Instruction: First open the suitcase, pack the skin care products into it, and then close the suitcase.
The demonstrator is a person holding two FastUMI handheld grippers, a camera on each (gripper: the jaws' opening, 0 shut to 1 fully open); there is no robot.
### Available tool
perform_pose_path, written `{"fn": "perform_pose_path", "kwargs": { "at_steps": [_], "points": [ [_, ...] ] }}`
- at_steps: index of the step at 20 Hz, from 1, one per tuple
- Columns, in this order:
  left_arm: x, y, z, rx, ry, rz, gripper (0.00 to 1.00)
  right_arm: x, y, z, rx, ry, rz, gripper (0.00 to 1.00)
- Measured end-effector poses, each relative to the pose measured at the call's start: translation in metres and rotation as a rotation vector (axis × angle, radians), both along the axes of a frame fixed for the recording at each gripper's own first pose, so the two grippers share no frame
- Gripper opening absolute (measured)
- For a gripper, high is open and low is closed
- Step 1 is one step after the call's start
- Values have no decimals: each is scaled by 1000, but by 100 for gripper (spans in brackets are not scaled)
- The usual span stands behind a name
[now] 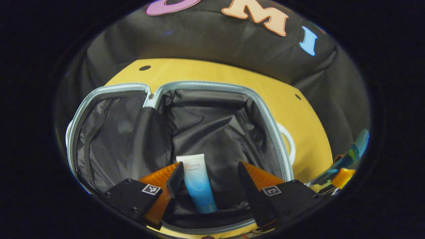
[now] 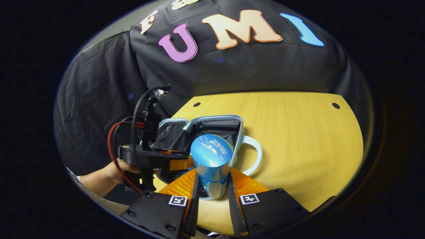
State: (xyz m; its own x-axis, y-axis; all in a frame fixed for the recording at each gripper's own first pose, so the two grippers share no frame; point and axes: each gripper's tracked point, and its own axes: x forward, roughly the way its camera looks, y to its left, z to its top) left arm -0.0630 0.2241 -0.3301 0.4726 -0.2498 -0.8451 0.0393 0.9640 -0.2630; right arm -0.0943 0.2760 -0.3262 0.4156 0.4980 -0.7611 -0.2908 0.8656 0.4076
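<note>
A: Black lining all round, and the suitcase (image 1: 186, 132) lies wide open on the wooden table (image 1: 308, 126). My left gripper (image 1: 209, 176) hangs over the right half with its fingers spread; the tube (image 1: 198, 182) lies on the lining between them, and I can't say for certain whether one finger grazes it.

B: And your right?

A: My right gripper (image 2: 212, 186) is clenched on the bottle (image 2: 211, 162), both fingers pressing its sides, cap pointing ahead, above the table just beside the suitcase handle (image 2: 254, 156).

B: What worries you?

A: The bottle looks smooth and round; I judge it could slip or twist if I tilt it carelessly. The left gripper (image 2: 156, 159) also hovers above the suitcase, so bringing the bottle in could knock the two together.
</note>
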Motion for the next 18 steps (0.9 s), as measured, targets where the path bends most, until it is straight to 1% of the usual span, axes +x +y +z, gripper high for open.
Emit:
{"fn": "perform_pose_path", "kwargs": {
  "at_steps": [1, 4, 5, 6, 7, 8, 9, 10, 11, 12, 13, 15, 16, 18],
  "points": [
    [1, 2, 7, -11, -22, -2, 92, 1, 9, -5, -1, 11, 7, 43],
    [10, 27, 29, -15, -76, 14, 93, -6, 36, -27, -13, 45, 40, 43],
    [10, 39, 35, -9, -91, 29, 93, -8, 43, -37, -23, 57, 57, 40],
    [12, 52, 41, -5, -103, 49, 93, -12, 50, -46, -35, 75, 72, 43],
    [10, 63, 46, 1, -109, 69, 92, -15, 56, -55, -44, 92, 86, 40],
    [9, 78, 48, 9, -114, 92, 92, -18, 62, -63, -52, 106, 96, 40],
    [6, 91, 50, 9, -118, 111, 92, -19, 67, -72, -61, 120, 101, 43],
    [3, 104, 50, 12, -113, 136, 93, -21, 70, -80, -70, 134, 104, 40],
    [-1, 117, 49, 14, -113, 159, 93, -21, 73, -87, -77, 148, 103, 40],
    [-7, 131, 50, 21, -108, 183, 93, -20, 75, -94, -85, 160, 101, 43],
    [-12, 144, 49, 30, -99, 203, 93, -19, 77, -99, -92, 172, 101, 43],
    [-18, 168, 45, 44, -89, 243, 93, -9, 83, -102, -86, 177, 71, 43],
    [-21, 179, 43, 52, -82, 262, 92, -2, 83, -103, -85, 179, 48, 40],
    [-28, 206, 47, 65, -81, 297, 93, 7, 87, -109, -97, 184, 18, 41]
  ]
}}
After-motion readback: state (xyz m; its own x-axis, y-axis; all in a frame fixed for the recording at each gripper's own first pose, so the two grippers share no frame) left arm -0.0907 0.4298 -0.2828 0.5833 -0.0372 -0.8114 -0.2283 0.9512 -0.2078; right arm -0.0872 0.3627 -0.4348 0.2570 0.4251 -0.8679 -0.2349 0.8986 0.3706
